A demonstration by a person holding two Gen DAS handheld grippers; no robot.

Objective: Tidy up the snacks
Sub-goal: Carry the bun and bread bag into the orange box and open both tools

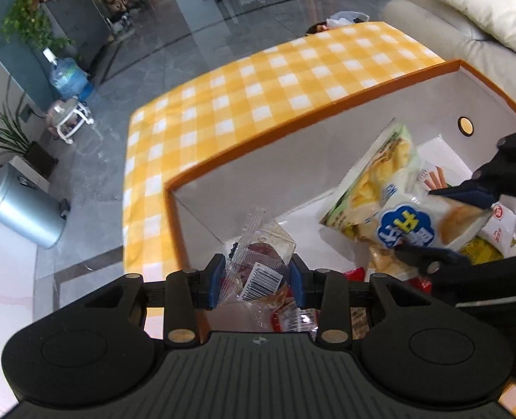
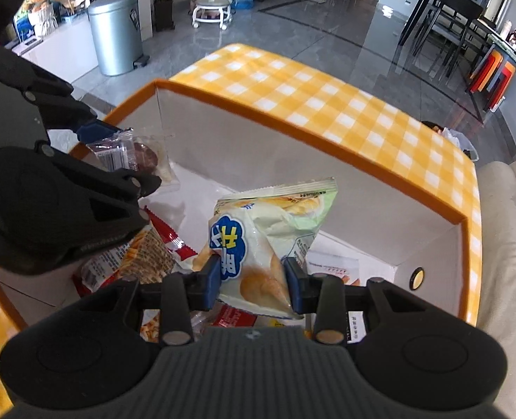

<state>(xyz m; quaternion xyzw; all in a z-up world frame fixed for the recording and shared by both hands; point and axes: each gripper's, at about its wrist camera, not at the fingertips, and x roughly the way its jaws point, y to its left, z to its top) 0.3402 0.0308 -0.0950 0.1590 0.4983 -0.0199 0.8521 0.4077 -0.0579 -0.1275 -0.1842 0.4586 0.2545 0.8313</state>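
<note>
An orange-rimmed white box [image 1: 292,129] [image 2: 292,115] stands on the yellow checked table. My left gripper [image 1: 256,284] is shut on a clear-wrapped snack with a barcode [image 1: 261,262] and holds it over the box's near left corner; it also shows in the right wrist view [image 2: 128,155]. My right gripper [image 2: 252,284] is shut on a white and green chip bag with a blue logo [image 2: 261,230] [image 1: 390,202] and holds it above the box's middle. Several other snack packets [image 2: 146,251] lie on the box floor.
A cream sofa [image 1: 467,17] [image 2: 502,244] borders the table. A steel bin [image 2: 116,35] [image 1: 23,206], water bottle [image 1: 65,76], stool and plants stand on the grey tiled floor. A dining table with chairs [image 2: 467,10] stands farther off.
</note>
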